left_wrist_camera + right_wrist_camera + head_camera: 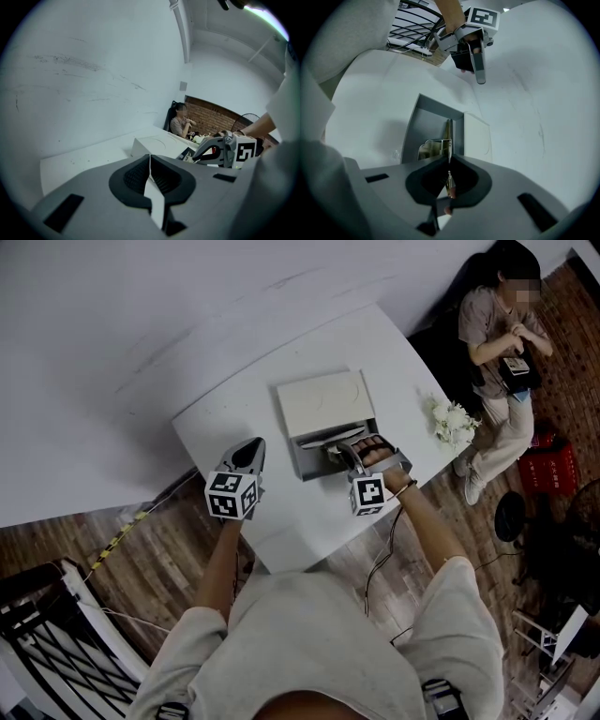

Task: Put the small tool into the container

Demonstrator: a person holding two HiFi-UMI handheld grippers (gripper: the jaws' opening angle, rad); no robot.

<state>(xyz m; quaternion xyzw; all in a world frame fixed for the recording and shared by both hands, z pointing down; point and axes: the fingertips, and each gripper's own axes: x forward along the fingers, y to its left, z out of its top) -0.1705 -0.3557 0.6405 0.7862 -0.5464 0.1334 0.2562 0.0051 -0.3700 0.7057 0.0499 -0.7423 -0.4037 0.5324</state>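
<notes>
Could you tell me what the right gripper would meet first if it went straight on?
Probably the open container, near the shiny metal piece inside; depth is unclear.

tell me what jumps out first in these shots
The right gripper is shut on a thin metal tool, poised over the open grey box mid-table, with its white lid alongside. The left gripper hangs shut and empty to its left. A person sits past the table's right corner.
</notes>
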